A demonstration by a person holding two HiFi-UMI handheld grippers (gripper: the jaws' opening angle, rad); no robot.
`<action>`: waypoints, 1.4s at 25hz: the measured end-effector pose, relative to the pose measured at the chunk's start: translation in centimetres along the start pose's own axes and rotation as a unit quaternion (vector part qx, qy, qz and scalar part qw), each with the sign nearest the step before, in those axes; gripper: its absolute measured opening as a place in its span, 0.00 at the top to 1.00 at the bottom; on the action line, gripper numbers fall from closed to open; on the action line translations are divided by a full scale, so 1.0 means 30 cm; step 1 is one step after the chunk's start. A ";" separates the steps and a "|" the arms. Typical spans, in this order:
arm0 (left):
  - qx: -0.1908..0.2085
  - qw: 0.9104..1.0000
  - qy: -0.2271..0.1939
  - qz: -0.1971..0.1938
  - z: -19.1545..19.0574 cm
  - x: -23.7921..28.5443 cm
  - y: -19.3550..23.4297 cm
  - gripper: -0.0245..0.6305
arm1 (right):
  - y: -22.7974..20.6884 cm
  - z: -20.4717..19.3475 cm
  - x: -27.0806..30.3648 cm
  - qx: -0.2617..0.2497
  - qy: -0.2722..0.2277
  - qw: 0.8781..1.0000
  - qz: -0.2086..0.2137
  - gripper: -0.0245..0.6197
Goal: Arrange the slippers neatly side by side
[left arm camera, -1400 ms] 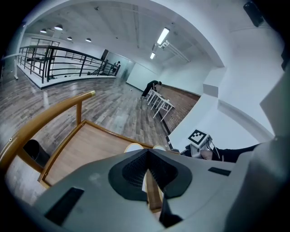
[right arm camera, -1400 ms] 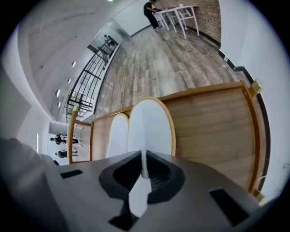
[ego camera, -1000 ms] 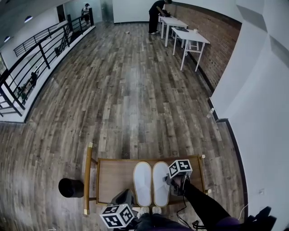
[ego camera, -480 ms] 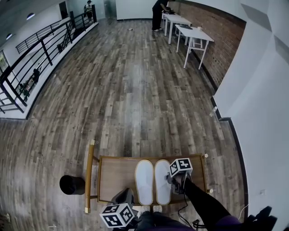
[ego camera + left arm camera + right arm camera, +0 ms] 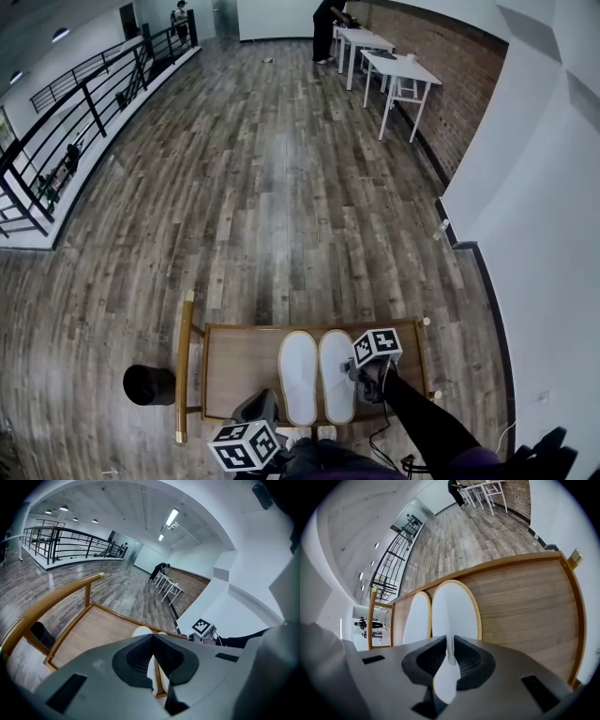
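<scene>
Letting go looks to be the step in hand. The right gripper [image 5: 449, 651] points steeply down at the near end of the right slipper [image 5: 455, 611], and a thin white fold of that slipper stands upright between its jaws. The jaws have just been opening a little, but they are barely apart and the pads appear to touch the fold on both sides. I read this as a light pinch on its way to a release.

Ahead of this gripper the slipper lies flat on the wooden tray table [image 5: 520, 602]. Its long edge touches, or all but touches, the left slipper [image 5: 416, 619], which lies just to the gripper's left. Both point the same way with their far ends about level.

The left gripper [image 5: 153, 641] hangs at the table's near edge with its jaws pressed together on nothing. Both slippers lie beyond its tips and a little to its right, clear of it.

By my judgement the pair is already as good as arranged. The next move calls for the right jaws to spread wider until the fold drops free. The gripper should then lift straight up and back towards the person, not sideways, so the slipper is not dragged out of line. The near ends are hidden under the gripper, so I cannot tell whether they are even; a small nudge may be needed.
</scene>
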State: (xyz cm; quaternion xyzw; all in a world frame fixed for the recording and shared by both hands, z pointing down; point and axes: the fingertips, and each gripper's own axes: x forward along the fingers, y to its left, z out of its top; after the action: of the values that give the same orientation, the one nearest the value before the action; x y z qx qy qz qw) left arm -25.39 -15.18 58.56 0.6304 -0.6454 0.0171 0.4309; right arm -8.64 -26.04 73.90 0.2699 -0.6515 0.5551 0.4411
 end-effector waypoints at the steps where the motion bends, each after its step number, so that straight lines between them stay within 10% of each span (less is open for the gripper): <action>1: 0.000 1.000 0.000 -0.001 0.001 0.000 -0.001 0.96 | 0.000 0.000 -0.001 -0.002 -0.001 1.000 -0.001 0.91; 26: 0.003 1.000 -0.002 -0.011 0.008 0.008 -0.025 0.96 | 0.014 0.013 -0.076 -0.022 -0.029 0.999 0.020 0.90; 35: 0.004 0.997 -0.048 -0.065 0.084 0.022 -0.105 0.96 | 0.223 0.071 -0.382 -0.051 -0.187 0.970 0.145 0.90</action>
State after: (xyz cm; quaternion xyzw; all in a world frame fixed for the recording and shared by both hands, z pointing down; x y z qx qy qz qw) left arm -24.01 -17.78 55.71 0.6730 -0.6227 -0.0386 0.3973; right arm -9.51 -28.07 60.66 0.2486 -0.7819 0.5189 0.2398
